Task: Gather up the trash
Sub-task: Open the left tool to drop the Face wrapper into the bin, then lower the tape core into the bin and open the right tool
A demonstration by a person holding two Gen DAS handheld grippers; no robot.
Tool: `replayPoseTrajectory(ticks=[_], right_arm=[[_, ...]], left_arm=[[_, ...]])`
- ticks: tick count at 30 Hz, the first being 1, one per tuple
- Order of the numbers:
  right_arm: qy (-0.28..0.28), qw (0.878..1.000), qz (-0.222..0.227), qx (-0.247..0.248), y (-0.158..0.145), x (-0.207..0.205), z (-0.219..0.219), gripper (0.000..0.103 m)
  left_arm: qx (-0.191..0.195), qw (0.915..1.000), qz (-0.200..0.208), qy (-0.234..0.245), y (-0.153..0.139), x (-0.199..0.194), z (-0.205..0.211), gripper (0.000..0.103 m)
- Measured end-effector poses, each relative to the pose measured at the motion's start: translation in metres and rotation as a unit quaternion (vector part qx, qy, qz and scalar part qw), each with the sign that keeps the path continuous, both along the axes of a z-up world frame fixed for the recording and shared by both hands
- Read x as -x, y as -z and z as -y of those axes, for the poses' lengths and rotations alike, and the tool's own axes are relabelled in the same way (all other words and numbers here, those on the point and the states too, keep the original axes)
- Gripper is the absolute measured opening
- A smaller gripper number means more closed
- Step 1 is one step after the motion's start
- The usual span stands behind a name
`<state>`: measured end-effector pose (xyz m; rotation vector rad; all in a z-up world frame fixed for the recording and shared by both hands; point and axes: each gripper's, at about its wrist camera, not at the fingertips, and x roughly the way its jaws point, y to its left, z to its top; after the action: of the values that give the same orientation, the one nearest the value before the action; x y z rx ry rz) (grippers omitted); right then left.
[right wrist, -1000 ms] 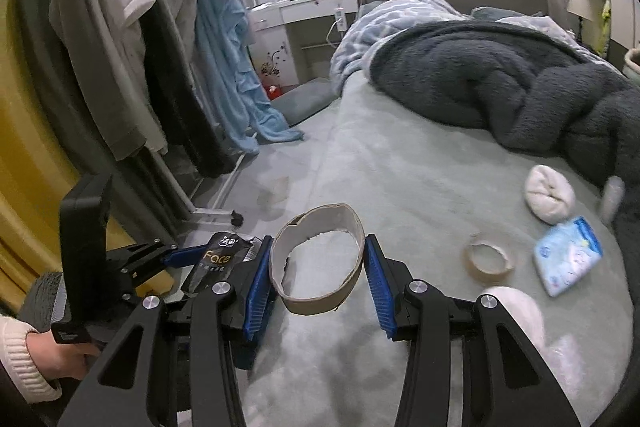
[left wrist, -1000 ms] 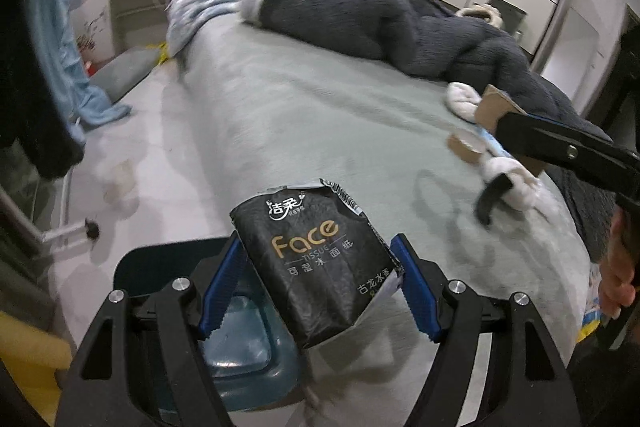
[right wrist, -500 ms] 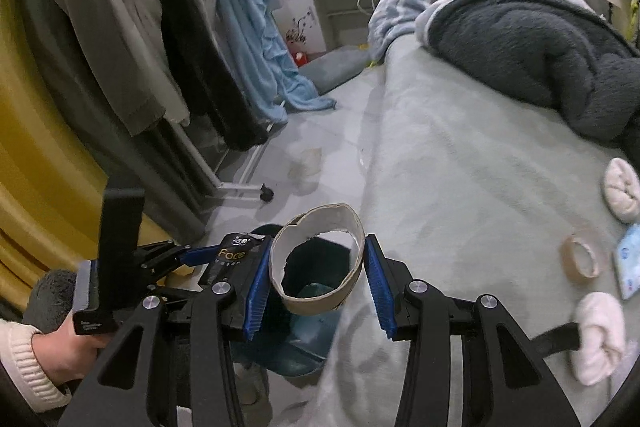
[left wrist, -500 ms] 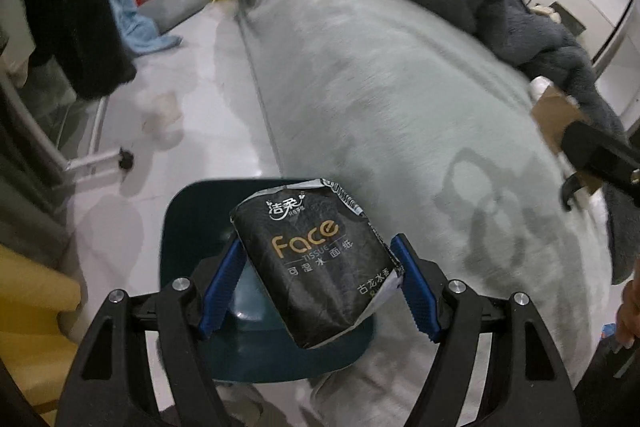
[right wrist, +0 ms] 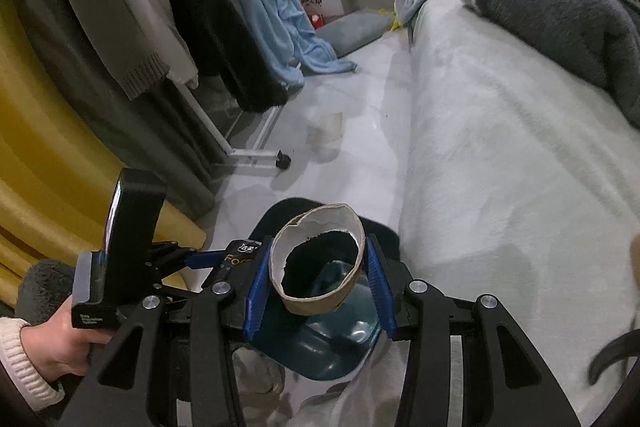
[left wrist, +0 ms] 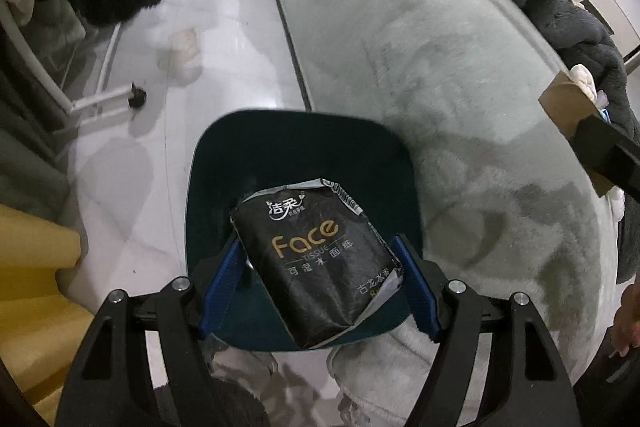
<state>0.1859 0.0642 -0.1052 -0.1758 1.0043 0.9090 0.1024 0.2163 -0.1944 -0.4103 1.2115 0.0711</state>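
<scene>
Hovering over the dark teal plastic bin, our left gripper pinches a black tissue pack; our right gripper squeezes a brown cardboard ring.

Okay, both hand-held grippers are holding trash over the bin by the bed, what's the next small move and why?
Probably open the left hand-held gripper to drop the black tissue pack. The pack sits framed by the dark teal bin opening right below it. The right hand-held gripper with its cardboard ring can follow.

Bin on floor beside bed
</scene>
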Motion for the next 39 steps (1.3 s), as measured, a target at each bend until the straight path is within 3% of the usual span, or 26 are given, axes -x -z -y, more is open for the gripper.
replayPoseTrajectory(ticks=[7,10,16,27,39], right_arm=[[0.0,0.999,-0.03,0.017,0.027,-0.003,-0.018,0.045],[0.0,0.999,-0.043,0.026,0.038,-0.004,-0.024,0.045],[-0.007,0.997,-0.059,0.046,0.058,-0.001,-0.038,0.045],[-0.025,0.993,-0.073,0.092,0.094,0.008,-0.06,0.045],[-0.036,0.985,-0.071,0.154,0.137,0.012,-0.072,0.047]], left_arm=[[0.025,0.9993,-0.028,-0.005,0.012,0.008,-0.016,0.082],[0.021,0.9994,-0.023,-0.011,0.009,0.012,-0.024,0.088],[0.01,0.9997,-0.009,-0.022,-0.002,0.021,-0.04,0.088],[-0.018,0.9966,0.073,-0.033,-0.044,0.033,-0.052,0.084],[-0.049,0.9817,0.182,-0.027,-0.094,0.042,-0.05,0.076]])
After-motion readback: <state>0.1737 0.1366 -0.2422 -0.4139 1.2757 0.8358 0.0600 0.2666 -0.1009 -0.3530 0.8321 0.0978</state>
